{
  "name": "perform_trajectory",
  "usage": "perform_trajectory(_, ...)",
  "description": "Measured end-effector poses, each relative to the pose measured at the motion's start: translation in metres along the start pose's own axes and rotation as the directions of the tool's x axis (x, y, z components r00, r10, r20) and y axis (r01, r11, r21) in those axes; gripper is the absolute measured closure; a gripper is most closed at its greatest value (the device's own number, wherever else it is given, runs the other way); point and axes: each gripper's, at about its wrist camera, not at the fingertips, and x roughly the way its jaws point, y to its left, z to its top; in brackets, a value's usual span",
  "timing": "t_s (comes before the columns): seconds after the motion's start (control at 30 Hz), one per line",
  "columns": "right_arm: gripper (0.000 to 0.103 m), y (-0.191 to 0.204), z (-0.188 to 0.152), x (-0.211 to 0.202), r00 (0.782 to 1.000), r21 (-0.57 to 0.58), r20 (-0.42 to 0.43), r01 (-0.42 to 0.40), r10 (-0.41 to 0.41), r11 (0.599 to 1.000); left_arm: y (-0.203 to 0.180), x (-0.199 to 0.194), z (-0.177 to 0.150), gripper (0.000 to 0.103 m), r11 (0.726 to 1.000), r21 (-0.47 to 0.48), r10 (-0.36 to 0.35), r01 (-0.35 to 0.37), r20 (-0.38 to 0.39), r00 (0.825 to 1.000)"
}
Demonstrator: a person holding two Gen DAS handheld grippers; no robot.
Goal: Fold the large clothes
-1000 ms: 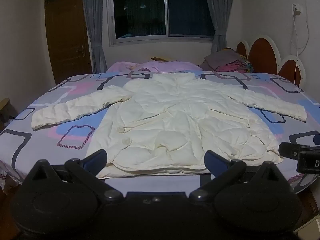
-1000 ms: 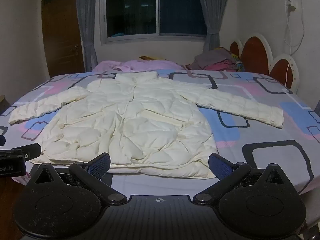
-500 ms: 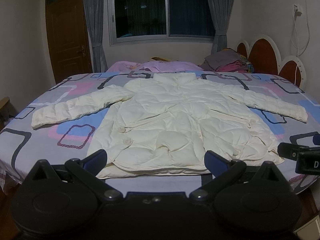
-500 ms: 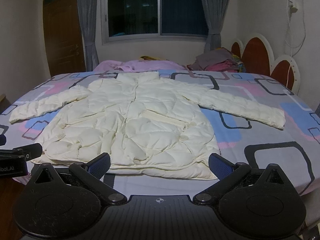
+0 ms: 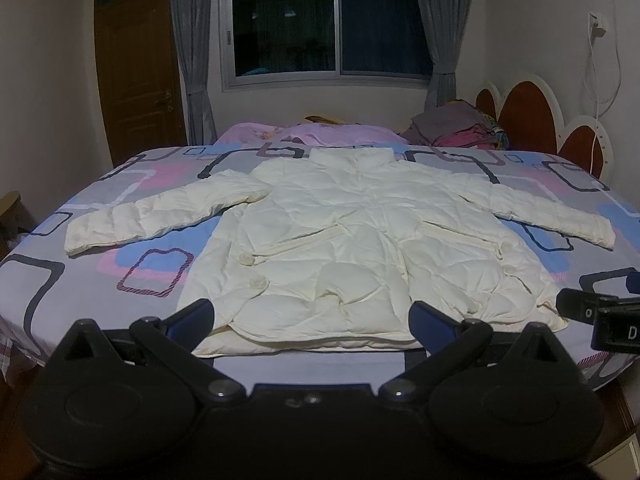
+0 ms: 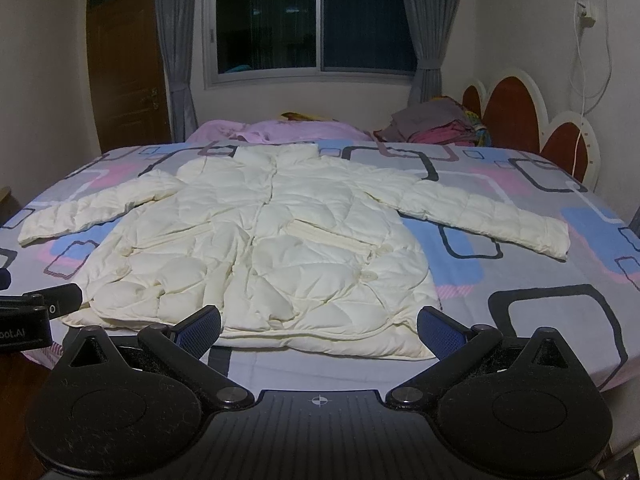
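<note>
A cream quilted puffer coat [image 5: 352, 240] [image 6: 264, 248] lies flat and face up on the bed, collar toward the window, both sleeves spread out to the sides. Its hem runs along the bed's near edge. My left gripper [image 5: 312, 320] hovers open just in front of the hem, blue pads wide apart, nothing between them. My right gripper [image 6: 320, 326] is likewise open and empty at the hem, further right. Each gripper's black body shows at the edge of the other's view.
The bed [image 5: 80, 280] has a grey sheet with pink and blue squares. Pink bedding [image 5: 320, 134] and a pile of folded clothes [image 5: 456, 126] sit at the far side. A headboard [image 6: 520, 120] stands on the right, a wooden door [image 5: 136, 72] on the left.
Both grippers have crept slightly closer to the bed's near edge and hem. The coat has not moved.
</note>
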Motion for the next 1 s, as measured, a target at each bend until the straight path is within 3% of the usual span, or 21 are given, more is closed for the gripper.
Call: perform_trajectory(1.0,0.0,0.003,0.0019,-0.0049,1.0,0.001,0.007,0.003,-0.003,1.0,0.0039,-0.0029,-0.001,0.0,1.0,-0.012,-0.007,0.007,0.015,1.0)
